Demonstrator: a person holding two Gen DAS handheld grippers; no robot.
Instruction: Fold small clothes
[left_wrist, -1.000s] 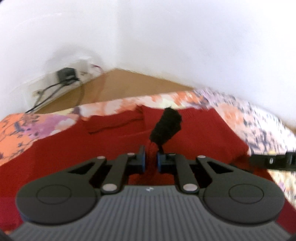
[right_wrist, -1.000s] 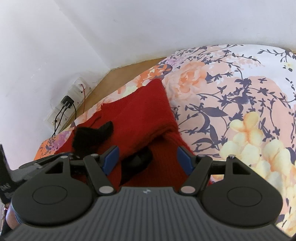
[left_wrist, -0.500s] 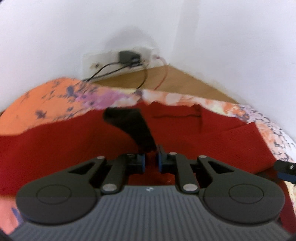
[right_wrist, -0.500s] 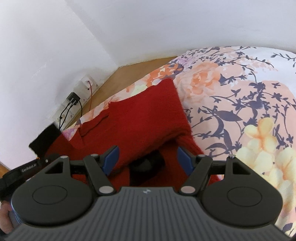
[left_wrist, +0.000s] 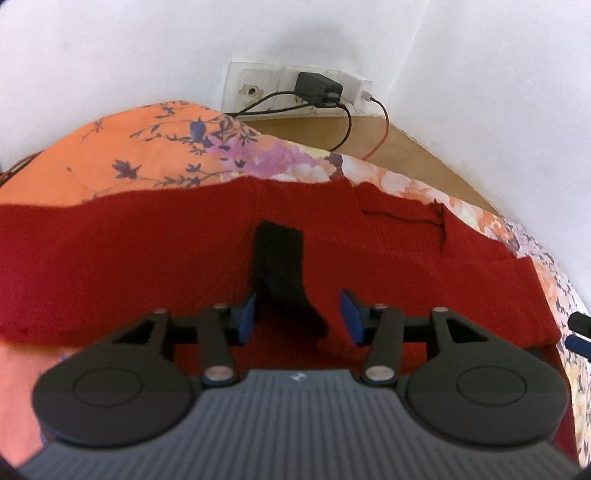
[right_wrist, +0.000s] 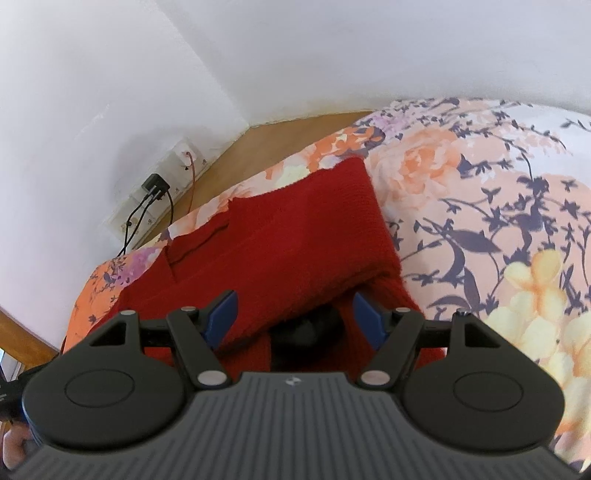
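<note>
A small red knit sweater (left_wrist: 147, 251) with black cuffs lies on a floral bedspread (left_wrist: 159, 155). My left gripper (left_wrist: 298, 314) is open just above it, and a black cuff (left_wrist: 280, 266) lies flat on the red knit between its fingers. In the right wrist view the sweater (right_wrist: 295, 236) is partly folded, one red panel lying over the body. My right gripper (right_wrist: 295, 317) is open over that fold's near edge, with the other black cuff (right_wrist: 306, 328) tucked under the fold between its fingers.
A wall socket strip with a black charger (left_wrist: 317, 86) and cables sits on the wall by the wooden floor (left_wrist: 406, 147), beyond the bed's edge. White walls stand close behind. The floral bedspread (right_wrist: 498, 206) stretches to the right of the sweater.
My left gripper has opened and let go of the black cuff, which now lies flat on the sweater. It swung left toward the socket wall. The right gripper stays open and moved forward slightly.
</note>
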